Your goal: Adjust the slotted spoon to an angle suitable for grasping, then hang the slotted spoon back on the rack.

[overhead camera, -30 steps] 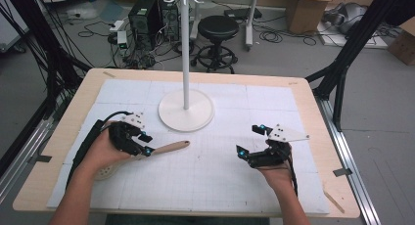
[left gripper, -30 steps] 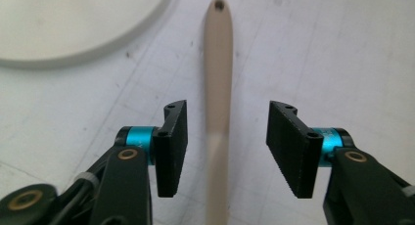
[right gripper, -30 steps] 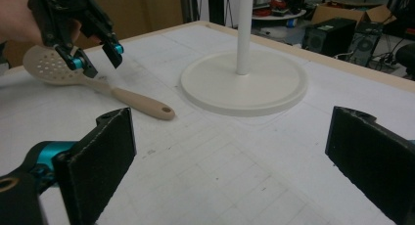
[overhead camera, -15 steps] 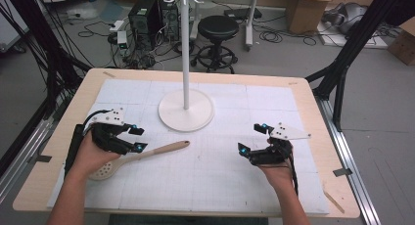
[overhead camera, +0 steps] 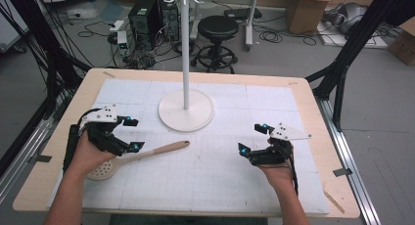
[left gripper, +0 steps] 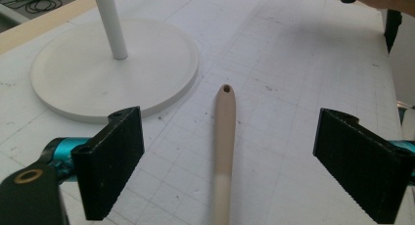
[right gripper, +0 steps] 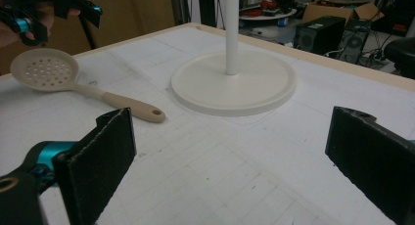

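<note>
A beige slotted spoon (overhead camera: 156, 150) lies flat on the white gridded mat, perforated head toward the person and handle pointing at the stand. My left gripper (overhead camera: 133, 133) hovers over its handle. Its jaws have just been opening and now stand wide, with the handle (left gripper: 225, 122) lying on the mat between them, touched by neither pad. My left gripper (left gripper: 237, 161) is open. My right gripper (overhead camera: 250, 138) rests at the right of the mat, also open with nothing between its jaws. From the right gripper (right gripper: 244, 161) the spoon (right gripper: 49, 71) lies off to the left.
A white stand with a round base (overhead camera: 195, 118) and a tall pole (overhead camera: 185, 54) occupies the middle back of the table. The wooden table edge (overhead camera: 323, 137) frames the mat. Beyond it are a stool (overhead camera: 219, 29), computers and cables on the floor.
The left gripper drew back to the left and its jaws spread apart. The spoon, earlier sticking out of that gripper, now lies on the mat. The right gripper stayed put.
</note>
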`<state>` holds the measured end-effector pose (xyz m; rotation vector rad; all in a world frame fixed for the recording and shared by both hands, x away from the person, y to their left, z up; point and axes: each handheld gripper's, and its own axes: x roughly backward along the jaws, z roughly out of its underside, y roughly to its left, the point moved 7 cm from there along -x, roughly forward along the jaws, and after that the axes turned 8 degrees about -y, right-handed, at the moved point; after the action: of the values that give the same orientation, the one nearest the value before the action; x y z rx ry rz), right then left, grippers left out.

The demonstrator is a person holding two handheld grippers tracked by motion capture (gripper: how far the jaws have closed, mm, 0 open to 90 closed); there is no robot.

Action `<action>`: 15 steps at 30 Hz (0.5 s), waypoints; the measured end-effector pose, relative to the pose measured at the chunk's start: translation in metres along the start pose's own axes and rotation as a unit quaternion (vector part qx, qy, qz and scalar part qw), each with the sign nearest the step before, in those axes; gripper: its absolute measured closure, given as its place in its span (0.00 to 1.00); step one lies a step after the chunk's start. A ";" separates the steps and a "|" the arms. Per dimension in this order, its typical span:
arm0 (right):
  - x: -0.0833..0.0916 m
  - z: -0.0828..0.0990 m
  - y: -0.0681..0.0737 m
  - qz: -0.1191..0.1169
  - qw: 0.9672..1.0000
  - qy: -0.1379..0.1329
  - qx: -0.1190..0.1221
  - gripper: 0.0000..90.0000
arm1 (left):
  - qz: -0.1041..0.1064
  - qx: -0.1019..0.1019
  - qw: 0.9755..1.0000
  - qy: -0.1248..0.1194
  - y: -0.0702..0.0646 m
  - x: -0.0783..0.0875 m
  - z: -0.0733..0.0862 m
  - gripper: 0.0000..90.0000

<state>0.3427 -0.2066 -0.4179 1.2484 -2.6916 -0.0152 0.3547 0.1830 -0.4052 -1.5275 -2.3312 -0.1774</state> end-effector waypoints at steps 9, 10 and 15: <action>0.003 -0.002 0.001 0.002 1.000 -0.004 -0.002 0.04 | -0.007 0.000 1.000 0.016 0.001 -0.007 0.005 0.11; 0.004 -0.002 0.001 0.003 1.000 -0.005 0.003 0.04 | -0.009 -0.006 1.000 0.018 0.001 -0.008 0.005 0.11; 0.004 -0.002 0.002 0.004 1.000 -0.006 0.002 0.04 | -0.003 -0.024 0.999 0.032 -0.001 -0.015 0.010 0.11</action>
<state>0.3392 -0.2085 -0.4147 1.2415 -2.7086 -0.0145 0.3568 0.1729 -0.4194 -1.5157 -2.2973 -0.2815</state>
